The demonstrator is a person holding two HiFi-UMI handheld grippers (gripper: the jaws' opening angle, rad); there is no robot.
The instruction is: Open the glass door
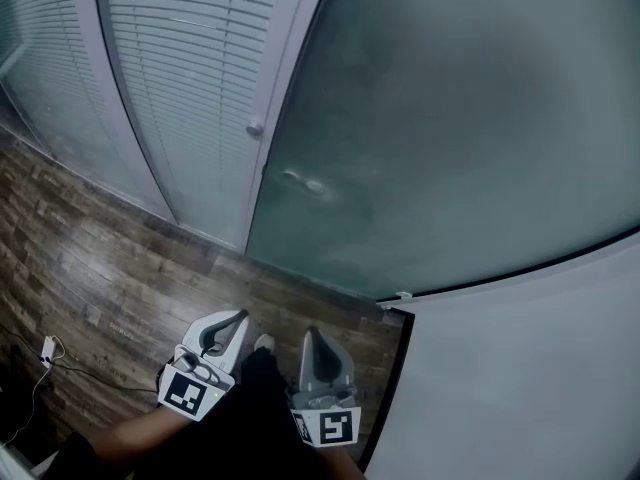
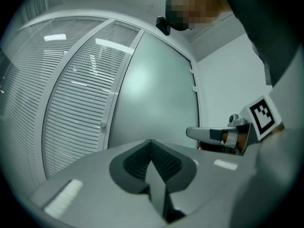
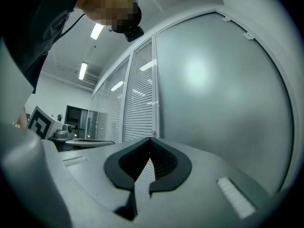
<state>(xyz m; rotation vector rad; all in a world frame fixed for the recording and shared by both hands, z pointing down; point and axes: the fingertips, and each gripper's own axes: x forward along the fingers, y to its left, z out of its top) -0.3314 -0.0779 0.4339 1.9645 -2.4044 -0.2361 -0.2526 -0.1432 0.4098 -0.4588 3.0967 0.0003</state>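
Currently: my left grey gripper (image 1: pixel 238 318) and right grey gripper (image 1: pixel 312 338), both clamped together, nothing held, facing large frosted glass door (image 1: pixel 450 118)

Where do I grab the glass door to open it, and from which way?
Probably the small round knob on the pale strip at the glass door's left edge, far from the hinges on the right. It sticks out toward you, so come straight at it from the front and pinch it across its sides.
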